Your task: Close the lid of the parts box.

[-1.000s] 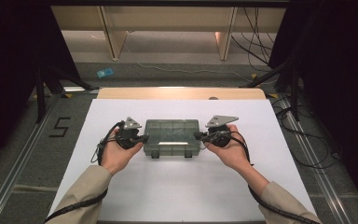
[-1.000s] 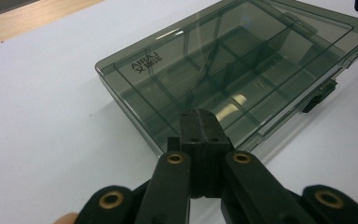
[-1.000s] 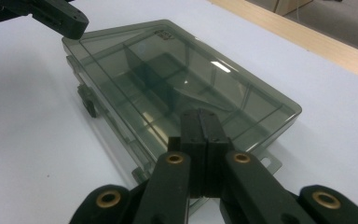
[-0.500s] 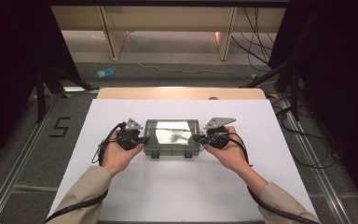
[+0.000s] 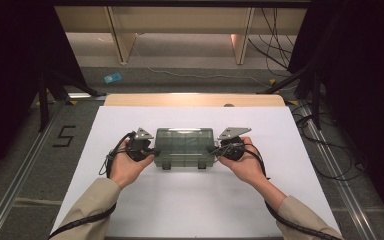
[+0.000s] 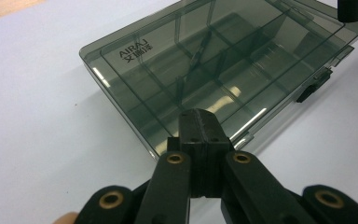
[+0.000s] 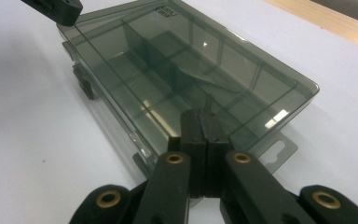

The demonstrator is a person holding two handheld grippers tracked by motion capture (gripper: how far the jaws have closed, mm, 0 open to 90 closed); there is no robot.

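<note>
Smoke-grey plastic organizer box point(image 5: 185, 146) lies flat near the middle of the white table point(image 5: 190, 200), and a gripper stands at each of its short ends. From the left gripper point(image 5: 141, 146), the jaws are pressed together with nothing between them, their joined tip resting at the box's left end wall; in the left gripper view the tip point(image 6: 199, 125) sits right against the rim of the lid. The right gripper point(image 5: 228, 148) mirrors it, jaws likewise together and empty, its tip point(image 7: 200, 125) at the opposite end beside a small hang tab point(image 7: 279, 151). Both hands point(image 5: 130, 167) cradle their tools low, wrists on the sheet. Moving outward, the lid looks down over divided compartments point(image 6: 223, 70), which seem empty, and two dark latches point(image 5: 166, 165) sit on the long side facing the person. I judge the box light, stiff and thin-walled, with a glossy surface that may slip under hard pads and could crack if squeezed at mid-lid. The safest hold would be the end walls or the rim near a corner, where the plastic is doubled; pressing in from both ends at once should steady it, though too little pressure may let it skate on the smooth sheet. Beyond the table lie grey floor, cables point(image 5: 330, 150) and a floor mark point(image 5: 64, 136).
</note>
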